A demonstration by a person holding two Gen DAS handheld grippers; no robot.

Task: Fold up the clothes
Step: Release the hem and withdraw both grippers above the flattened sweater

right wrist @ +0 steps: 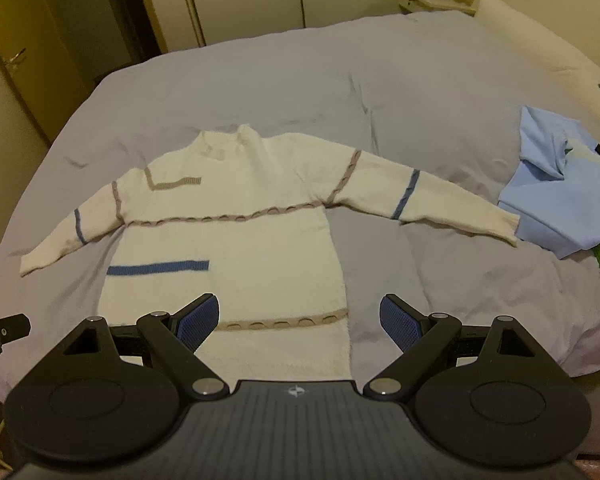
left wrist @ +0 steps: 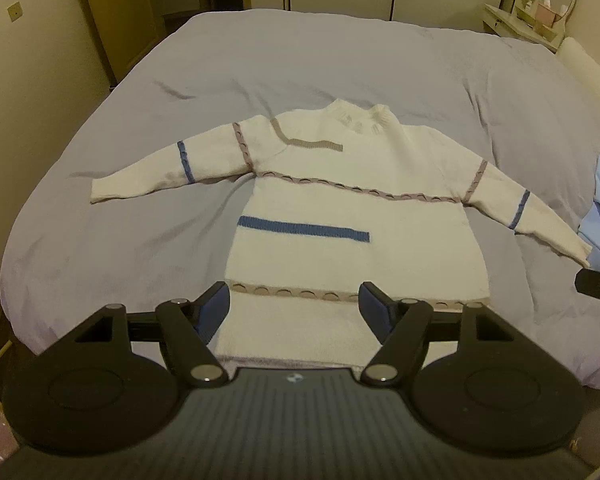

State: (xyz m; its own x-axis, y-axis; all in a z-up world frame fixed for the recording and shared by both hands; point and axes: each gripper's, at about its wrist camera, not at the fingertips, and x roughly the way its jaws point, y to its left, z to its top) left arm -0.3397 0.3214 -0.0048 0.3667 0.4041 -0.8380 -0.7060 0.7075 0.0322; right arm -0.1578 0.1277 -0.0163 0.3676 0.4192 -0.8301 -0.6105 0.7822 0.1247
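left gripper [left wrist: 294,306]: jaws spread wide, nothing between the blue pads [left wrist: 214,308], fingers pointing forward and tilted down. its black tip also shows at the left edge of the right wrist view [right wrist: 4,334].

right gripper [right wrist: 300,318]: jaws spread wide too, pads [right wrist: 400,322] bare, same forward, downward tilt. its black tip shows at the right edge of the left wrist view [left wrist: 598,288].

the two are held side by side at about one height, apart from each other.

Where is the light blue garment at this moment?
In the right wrist view, the light blue garment lies crumpled on the right side of the bed, just beyond the cuff of the white sweater.
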